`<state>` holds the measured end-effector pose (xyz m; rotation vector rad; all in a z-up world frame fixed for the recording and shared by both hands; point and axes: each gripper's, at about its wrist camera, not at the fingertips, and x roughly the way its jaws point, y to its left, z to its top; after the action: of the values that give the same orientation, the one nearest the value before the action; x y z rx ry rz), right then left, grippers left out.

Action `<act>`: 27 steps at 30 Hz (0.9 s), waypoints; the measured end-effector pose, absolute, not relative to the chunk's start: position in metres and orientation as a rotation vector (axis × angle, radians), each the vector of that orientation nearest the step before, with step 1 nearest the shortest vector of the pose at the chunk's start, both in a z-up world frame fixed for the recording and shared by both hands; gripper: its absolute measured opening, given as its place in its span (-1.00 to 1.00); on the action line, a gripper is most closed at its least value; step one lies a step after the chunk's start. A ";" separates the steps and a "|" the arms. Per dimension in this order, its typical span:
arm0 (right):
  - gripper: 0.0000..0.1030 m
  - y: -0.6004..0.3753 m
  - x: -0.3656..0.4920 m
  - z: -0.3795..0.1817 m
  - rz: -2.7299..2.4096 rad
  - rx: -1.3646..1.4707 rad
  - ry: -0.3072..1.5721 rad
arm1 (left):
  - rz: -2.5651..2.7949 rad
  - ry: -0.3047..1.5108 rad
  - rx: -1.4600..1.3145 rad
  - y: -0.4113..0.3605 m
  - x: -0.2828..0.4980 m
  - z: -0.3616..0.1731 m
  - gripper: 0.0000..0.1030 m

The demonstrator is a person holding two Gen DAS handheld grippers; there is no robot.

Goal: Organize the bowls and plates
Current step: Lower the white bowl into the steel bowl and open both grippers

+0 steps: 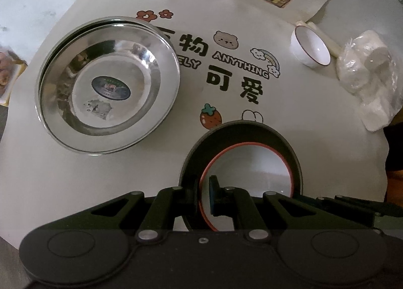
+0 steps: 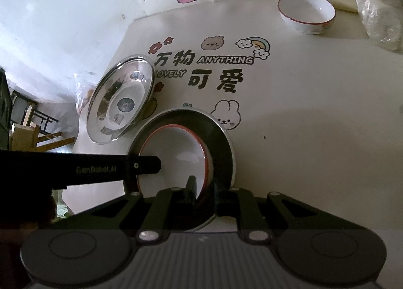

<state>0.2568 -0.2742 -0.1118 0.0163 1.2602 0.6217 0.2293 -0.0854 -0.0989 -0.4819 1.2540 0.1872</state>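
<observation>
Gripping the red-rimmed white bowl [image 1: 252, 165] by opposite sides of its rim, I have both claws nearly closed on it: my left gripper [image 1: 202, 194] pinches the rim with one finger inside and one outside, and my right gripper [image 2: 202, 189] does the same on the other side. The bowl sits inside a dark plate [image 1: 241, 135], on the printed mat [image 1: 302, 112].

Stacked steel plates [image 1: 108, 84] lie just beside, to the left. A second white bowl [image 1: 311, 48] stands well apart at the far right, near a plastic-wrapped bundle [image 1: 365, 74].

Findings on risk:
- Each hold is a thin pinch on a glazed edge. Uneven lift between my hands would likely tilt the bowl and let it slip.
- The dark plate may drag along or rattle if the bowl catches it.
- Swinging left, I could clip the steel stack.
</observation>
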 end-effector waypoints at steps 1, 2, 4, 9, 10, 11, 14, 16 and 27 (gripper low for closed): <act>-0.70 -0.275 0.257 -0.112 0.626 0.015 1.261 | 0.191 1.253 -0.484 -0.085 0.229 -0.099 -0.82; -0.69 -0.274 0.258 -0.112 0.630 0.014 1.261 | 0.195 1.253 -0.486 -0.085 0.230 -0.099 -0.82; -0.68 -0.275 0.259 -0.112 0.638 0.015 1.261 | 0.201 1.250 -0.485 -0.086 0.230 -0.099 -0.82; -0.64 -0.277 0.261 -0.112 0.659 0.019 1.256 | 0.211 1.243 -0.488 -0.088 0.230 -0.097 -0.73; -0.64 -0.278 0.261 -0.111 0.664 0.020 1.255 | 0.213 1.240 -0.488 -0.088 0.230 -0.096 -0.71; -0.64 -0.278 0.261 -0.111 0.669 0.019 1.253 | 0.216 1.237 -0.487 -0.088 0.230 -0.095 -0.71; -0.64 -0.281 0.261 -0.109 0.684 0.014 1.245 | 0.224 1.226 -0.482 -0.087 0.230 -0.090 -0.68; -0.63 -0.283 0.261 -0.107 0.695 0.009 1.234 | 0.230 1.215 -0.479 -0.087 0.230 -0.085 -0.67; -0.46 -0.311 0.269 -0.094 0.755 0.054 1.173 | 0.263 1.149 -0.445 -0.098 0.244 -0.059 -0.43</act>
<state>0.2692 -0.3110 -0.0940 0.0537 1.1730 0.7547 0.2436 -0.0983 -0.0593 -0.4452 1.1487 0.2632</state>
